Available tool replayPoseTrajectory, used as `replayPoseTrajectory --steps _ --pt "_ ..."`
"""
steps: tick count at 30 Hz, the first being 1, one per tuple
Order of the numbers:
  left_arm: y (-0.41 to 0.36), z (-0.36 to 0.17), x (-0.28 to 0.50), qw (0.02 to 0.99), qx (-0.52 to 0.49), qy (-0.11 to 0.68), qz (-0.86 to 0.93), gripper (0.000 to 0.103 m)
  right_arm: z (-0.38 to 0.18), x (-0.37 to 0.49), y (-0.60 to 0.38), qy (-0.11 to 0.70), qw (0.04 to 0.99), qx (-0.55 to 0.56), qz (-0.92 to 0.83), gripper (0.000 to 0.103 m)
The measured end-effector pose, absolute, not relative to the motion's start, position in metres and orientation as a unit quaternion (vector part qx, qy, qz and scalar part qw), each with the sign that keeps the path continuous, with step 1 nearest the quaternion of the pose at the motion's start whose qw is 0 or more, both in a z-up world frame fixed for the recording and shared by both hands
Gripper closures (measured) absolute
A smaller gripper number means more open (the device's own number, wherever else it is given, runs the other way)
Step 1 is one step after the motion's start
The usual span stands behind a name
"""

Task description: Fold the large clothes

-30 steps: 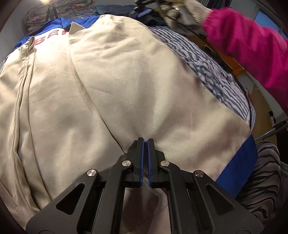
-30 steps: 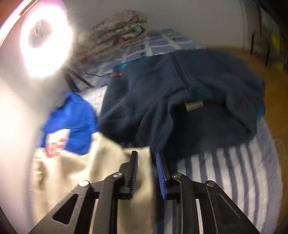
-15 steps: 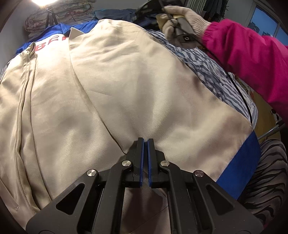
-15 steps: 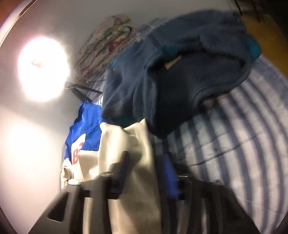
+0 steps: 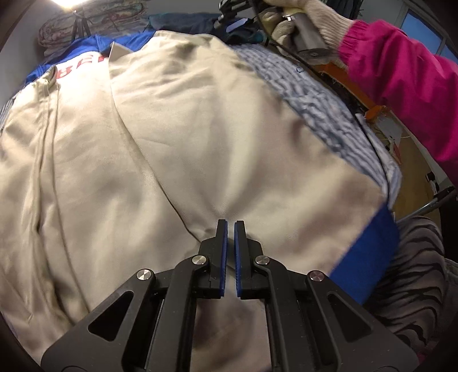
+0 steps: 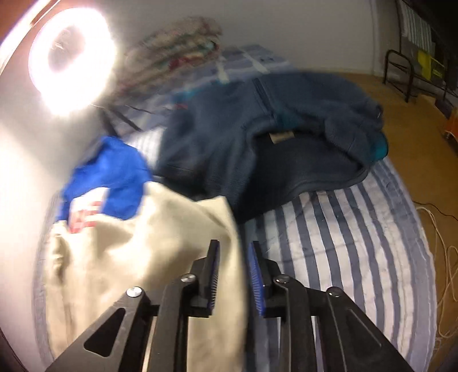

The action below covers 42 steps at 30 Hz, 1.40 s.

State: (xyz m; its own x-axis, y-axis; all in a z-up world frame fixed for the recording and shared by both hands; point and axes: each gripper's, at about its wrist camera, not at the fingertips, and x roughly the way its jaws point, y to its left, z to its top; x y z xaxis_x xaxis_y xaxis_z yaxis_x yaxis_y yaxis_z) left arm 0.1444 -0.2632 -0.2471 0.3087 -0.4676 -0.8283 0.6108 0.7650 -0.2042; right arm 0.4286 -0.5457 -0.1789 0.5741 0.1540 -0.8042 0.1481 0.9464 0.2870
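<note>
Striped bed (image 6: pixel 357 243): left gripper (image 5: pixel 230 226) has just loosened its fingers from the folded jacket (image 5: pixel 200 143); right gripper (image 6: pixel 233 251), fingers narrowly parted, straddles its edge.

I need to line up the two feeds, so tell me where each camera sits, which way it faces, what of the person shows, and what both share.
Left wrist: sits on the left gripper, looking forward along its nearly closed blue-padded fingers over the beige jacket with blue trim; the person's gloved right hand and pink sleeve show at upper right.
Right wrist: sits on the right gripper, fingers apart around the jacket's edge, facing the dark navy fleece and the ring light; no body shows.
Shared: the jacket, the blue-and-white striped bedsheet, the fleece.
</note>
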Motion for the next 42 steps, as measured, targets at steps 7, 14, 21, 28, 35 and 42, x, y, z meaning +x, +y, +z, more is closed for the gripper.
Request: replayPoseTrajectory --steps 7,14,21,28,35,42 --pt "-0.247 -0.217 0.116 0.821 0.058 0.454 -0.342 0.101 -0.104 0.335 -0.552 0.422 0.887 0.175 0.069 0.067" --pt "-0.257 -0.216 0.107 0.799 0.018 0.467 -0.377 0.101 -0.083 0.219 -0.551 0.413 0.888 0.18 0.094 0.057" --pt "-0.315 -0.228 0.092 0.779 0.032 0.472 -0.412 0.101 -0.125 0.127 -0.548 0.442 0.876 0.179 0.076 0.056" --pt "-0.358 -0.242 0.084 0.763 0.045 0.497 -0.41 0.045 -0.154 0.084 -0.567 0.448 0.872 0.194 0.041 0.056" --pt "-0.394 -0.24 0.097 0.763 0.047 0.53 -0.366 0.033 -0.153 0.07 -0.592 0.421 0.878 0.225 0.027 0.056" --pt "-0.421 -0.258 0.097 0.779 0.107 0.523 -0.33 0.033 -0.153 0.067 -0.607 0.409 0.875 0.258 0.014 0.056"
